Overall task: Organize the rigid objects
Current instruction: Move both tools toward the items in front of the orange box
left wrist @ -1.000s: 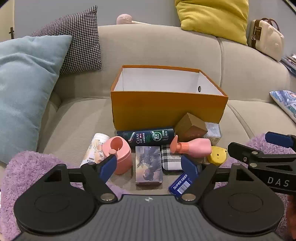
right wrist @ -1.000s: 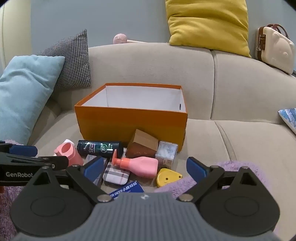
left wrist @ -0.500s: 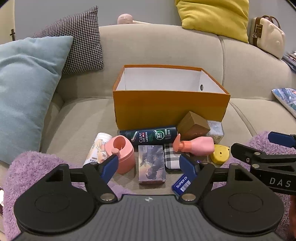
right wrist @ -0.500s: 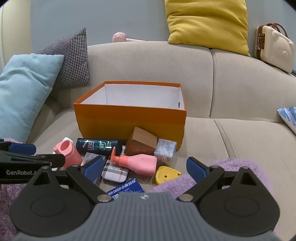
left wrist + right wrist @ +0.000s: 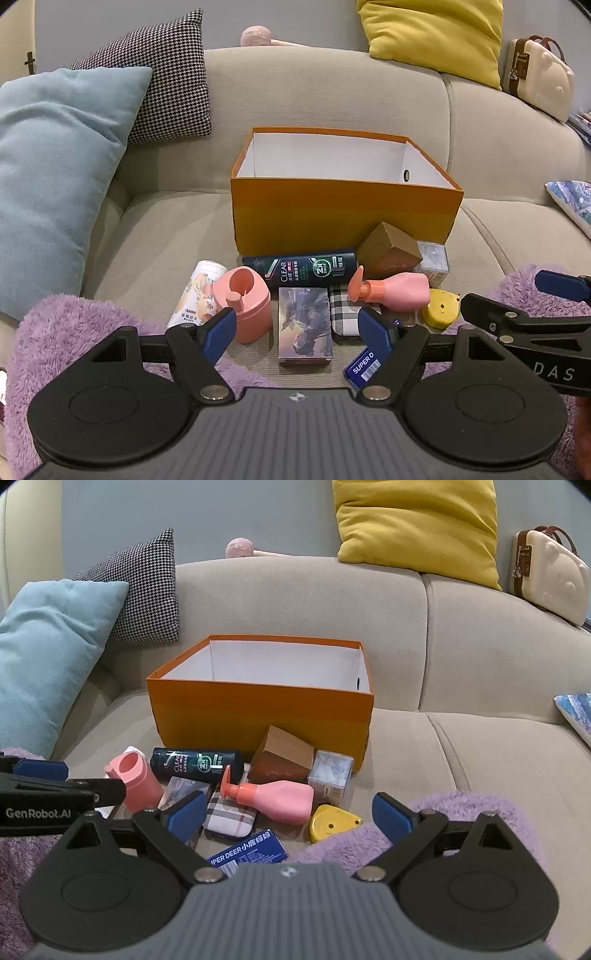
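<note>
An empty orange box [image 5: 343, 214] [image 5: 258, 712] stands on the beige sofa seat. In front of it lie several small items: a dark shampoo bottle [image 5: 301, 269], a pink cup [image 5: 245, 302], a pink pump bottle [image 5: 395, 290] [image 5: 273, 797], a picture card box [image 5: 304, 326], a plaid case [image 5: 229, 816], a brown carton [image 5: 282, 760], a clear cube [image 5: 330, 773], a yellow tape measure [image 5: 332, 821] and a blue packet [image 5: 247, 853]. My left gripper [image 5: 299, 328] hovers open just short of the card box. My right gripper [image 5: 288, 814] hovers open near the pink bottle and tape measure. Neither holds anything.
A light blue cushion [image 5: 55, 177] and a houndstooth cushion [image 5: 162, 74] lean at the left. A yellow cushion [image 5: 436, 33] and a cream case [image 5: 539, 77] sit on the sofa back. Purple fluffy fabric [image 5: 70, 332] [image 5: 461, 823] lies under both grippers. Bare seat lies right of the box.
Both views have shifted slightly, so the box and items sit a little lower in the left view and a little higher in the right view. No object has moved.
</note>
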`<action>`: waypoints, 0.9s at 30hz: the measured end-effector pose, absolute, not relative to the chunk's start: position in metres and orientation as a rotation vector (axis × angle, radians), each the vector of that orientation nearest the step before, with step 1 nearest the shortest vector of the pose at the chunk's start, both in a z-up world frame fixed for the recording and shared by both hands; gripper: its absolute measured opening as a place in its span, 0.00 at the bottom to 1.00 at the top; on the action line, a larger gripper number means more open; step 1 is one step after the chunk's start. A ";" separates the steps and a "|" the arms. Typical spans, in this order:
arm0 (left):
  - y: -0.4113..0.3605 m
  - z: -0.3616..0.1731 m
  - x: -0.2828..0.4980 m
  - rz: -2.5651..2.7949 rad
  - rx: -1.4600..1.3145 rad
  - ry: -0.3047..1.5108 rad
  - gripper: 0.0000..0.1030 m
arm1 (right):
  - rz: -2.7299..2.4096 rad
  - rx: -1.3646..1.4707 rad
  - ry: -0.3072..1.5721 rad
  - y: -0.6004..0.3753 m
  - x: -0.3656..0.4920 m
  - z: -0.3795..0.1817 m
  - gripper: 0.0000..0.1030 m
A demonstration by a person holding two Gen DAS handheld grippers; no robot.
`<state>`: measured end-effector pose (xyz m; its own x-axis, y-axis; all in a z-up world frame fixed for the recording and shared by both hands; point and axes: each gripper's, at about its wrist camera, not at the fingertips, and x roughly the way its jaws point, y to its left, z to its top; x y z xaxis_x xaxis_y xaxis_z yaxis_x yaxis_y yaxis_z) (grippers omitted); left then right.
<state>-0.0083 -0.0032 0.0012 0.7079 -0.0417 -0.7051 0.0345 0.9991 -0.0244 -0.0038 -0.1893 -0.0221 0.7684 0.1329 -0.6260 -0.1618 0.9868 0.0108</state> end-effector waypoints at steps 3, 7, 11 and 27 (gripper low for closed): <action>-0.003 0.001 -0.008 -0.042 -0.011 0.783 0.86 | 0.159 -0.047 0.679 -0.189 -0.004 -0.023 0.93; -0.003 0.001 -0.008 -0.043 -0.011 0.784 0.86 | 0.159 -0.047 0.680 -0.189 -0.004 -0.023 0.93; -0.003 0.001 -0.009 -0.043 -0.012 0.784 0.86 | 0.159 -0.048 0.680 -0.189 -0.004 -0.023 0.93; 0.000 -0.009 -0.007 -0.103 -0.020 0.823 0.80 | 0.171 -0.060 0.743 -0.187 0.003 -0.032 0.93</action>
<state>-0.0065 -0.0004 -0.0092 0.6751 -0.0988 -0.7311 0.0836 0.9949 -0.0572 0.0027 -0.1868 -0.0321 0.7232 0.1332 -0.6777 -0.1760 0.9844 0.0057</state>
